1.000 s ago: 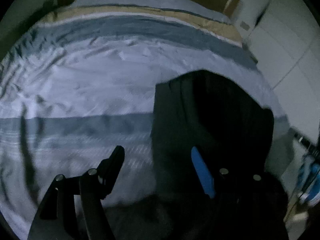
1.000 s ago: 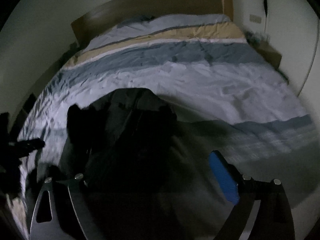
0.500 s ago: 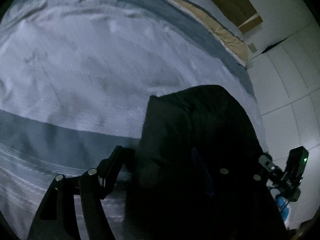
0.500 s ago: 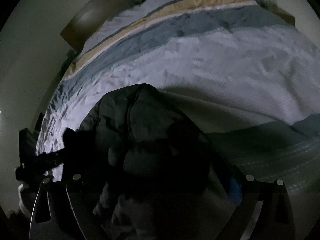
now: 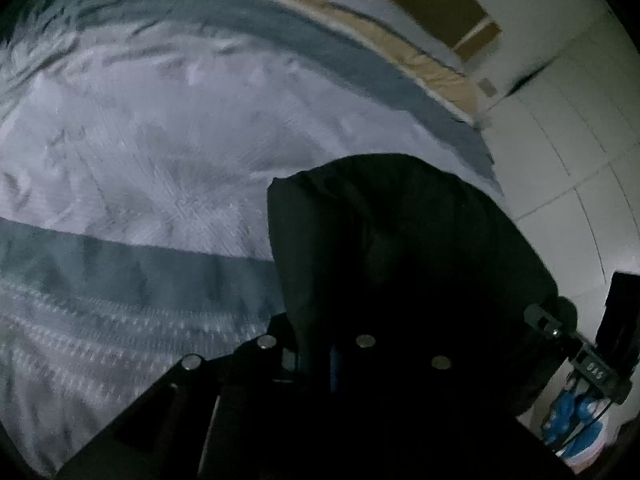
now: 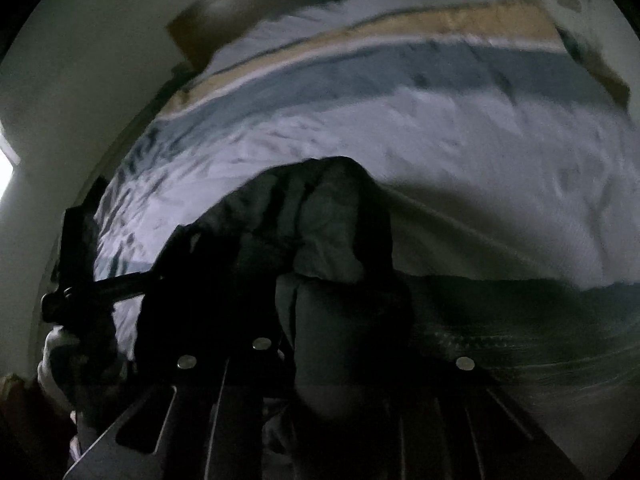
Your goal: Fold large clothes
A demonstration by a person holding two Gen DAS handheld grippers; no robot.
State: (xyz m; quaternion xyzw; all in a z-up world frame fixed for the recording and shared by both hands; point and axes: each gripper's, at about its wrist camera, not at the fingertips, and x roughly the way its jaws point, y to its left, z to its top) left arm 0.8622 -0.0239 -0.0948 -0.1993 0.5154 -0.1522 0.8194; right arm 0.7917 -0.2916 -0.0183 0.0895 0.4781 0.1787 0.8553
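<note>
Fabric of this kind, a dark padded jacket (image 5: 400, 248) lying on the striped bedspread (image 5: 140, 140) near its foot end, looks soft and bulky to me: light for its size, puffy, likely slippery on the shell, and apt to sag and spill out of shape unless I take it at two spread points on one edge. That is where I have it. My left gripper (image 5: 316, 356) has just been closing and is now pressed together on the near hem, cloth between the fingers. My right gripper (image 6: 360, 360) has likewise just been closing and pinches a thicker roll of the same jacket (image 6: 320, 232). The room is dim and both views are smeared. Black cloth swallows my fingertips, so I cannot see how deep either bite goes, nor where the sleeves or the collar lie. The bedspread's near edge is cut off.
</note>
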